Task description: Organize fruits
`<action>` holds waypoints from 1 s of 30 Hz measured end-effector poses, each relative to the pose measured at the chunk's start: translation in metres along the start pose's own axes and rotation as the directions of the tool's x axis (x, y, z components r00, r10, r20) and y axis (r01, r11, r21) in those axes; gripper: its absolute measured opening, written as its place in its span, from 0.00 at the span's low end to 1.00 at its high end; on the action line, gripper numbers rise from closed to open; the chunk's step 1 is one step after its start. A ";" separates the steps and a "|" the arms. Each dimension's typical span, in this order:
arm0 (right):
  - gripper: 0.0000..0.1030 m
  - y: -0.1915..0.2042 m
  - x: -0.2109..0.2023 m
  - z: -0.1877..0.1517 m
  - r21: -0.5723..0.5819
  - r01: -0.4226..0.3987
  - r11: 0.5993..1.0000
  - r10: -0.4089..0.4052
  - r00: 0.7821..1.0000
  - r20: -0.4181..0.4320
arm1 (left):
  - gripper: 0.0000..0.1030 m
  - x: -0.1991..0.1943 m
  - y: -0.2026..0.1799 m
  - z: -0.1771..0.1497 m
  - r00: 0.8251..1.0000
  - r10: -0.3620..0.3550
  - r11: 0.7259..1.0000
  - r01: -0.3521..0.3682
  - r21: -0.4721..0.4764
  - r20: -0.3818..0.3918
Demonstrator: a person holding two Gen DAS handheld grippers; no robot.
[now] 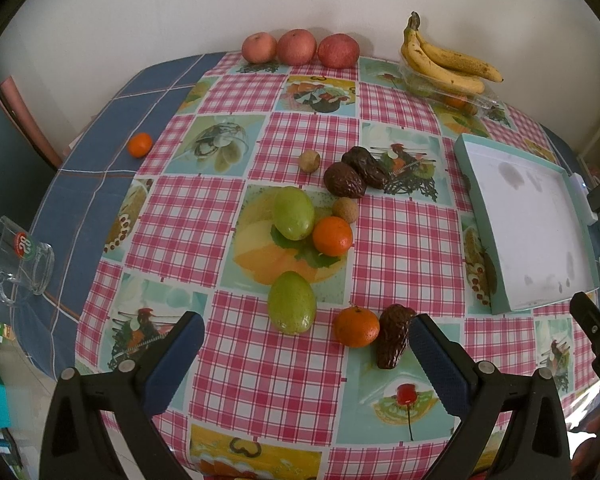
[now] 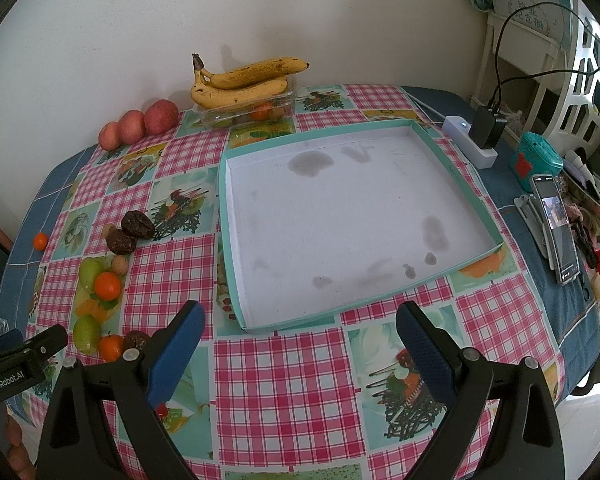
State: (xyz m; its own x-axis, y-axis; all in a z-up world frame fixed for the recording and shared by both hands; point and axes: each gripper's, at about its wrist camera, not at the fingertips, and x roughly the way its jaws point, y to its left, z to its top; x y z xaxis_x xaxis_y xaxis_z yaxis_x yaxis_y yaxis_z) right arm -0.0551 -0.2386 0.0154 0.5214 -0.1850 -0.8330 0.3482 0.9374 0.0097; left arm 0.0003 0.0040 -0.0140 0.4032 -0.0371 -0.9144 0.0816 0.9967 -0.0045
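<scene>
My left tongs [image 1: 306, 338] hang wide open over the table [image 1: 268, 380] with its pink-checked, fruit-printed oilcloth, holding nothing. Between the blue-padded fingers [image 1: 180, 356] lies the near group of fruit: an oval green fruit [image 1: 292, 303], a small orange mandarin [image 1: 356, 327] just beside it, and a wrinkled dark brown date [image 1: 394, 336] touching the mandarin and close to my right-hand pad. Farther off sit a second green fruit [image 1: 294, 213] against another mandarin [image 1: 332, 236], a small tan round fruit [image 1: 345, 210], perhaps a longan, though the view is too coarse to be sure, and two more dark dates [image 1: 356, 174]. One mandarin [image 1: 140, 145] lies alone on the blue cloth at the left. Three red apples [image 1: 300, 48] line the wall, near yellow spotted bananas [image 1: 444, 62] resting on a clear plastic box.

My right tongs [image 2: 300, 334] are likewise spread wide and empty, poised just before the shallow white cardboard tray with a teal rim [image 2: 232, 240], whose stained floor holds no fruit. A clear glass mug [image 1: 22, 258] stands at the far left edge.
</scene>
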 end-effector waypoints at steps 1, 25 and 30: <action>0.94 0.000 0.000 0.000 0.001 0.000 1.000 0.000 1.000 -0.001 | 1.00 0.000 0.000 -0.001 1.000 0.000 1.000 0.000 0.000 -0.001; 0.94 0.009 0.010 -0.002 -0.029 -0.041 0.999 0.040 0.998 -0.039 | 1.00 0.005 0.045 0.014 0.994 -0.069 0.973 0.086 -0.216 0.085; 0.94 0.033 0.019 -0.001 -0.099 -0.084 0.991 0.078 0.995 -0.060 | 1.00 0.017 0.067 0.020 0.990 -0.094 0.945 0.123 -0.303 0.108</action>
State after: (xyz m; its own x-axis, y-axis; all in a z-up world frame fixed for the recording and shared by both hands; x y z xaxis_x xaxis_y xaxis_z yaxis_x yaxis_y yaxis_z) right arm -0.0348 -0.2111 -0.0003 0.4992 -0.0928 -0.8615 0.2239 0.9743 0.0248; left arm 0.0312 0.0686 -0.0214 0.4902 -0.1380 -0.8606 -0.1500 0.9593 -0.2392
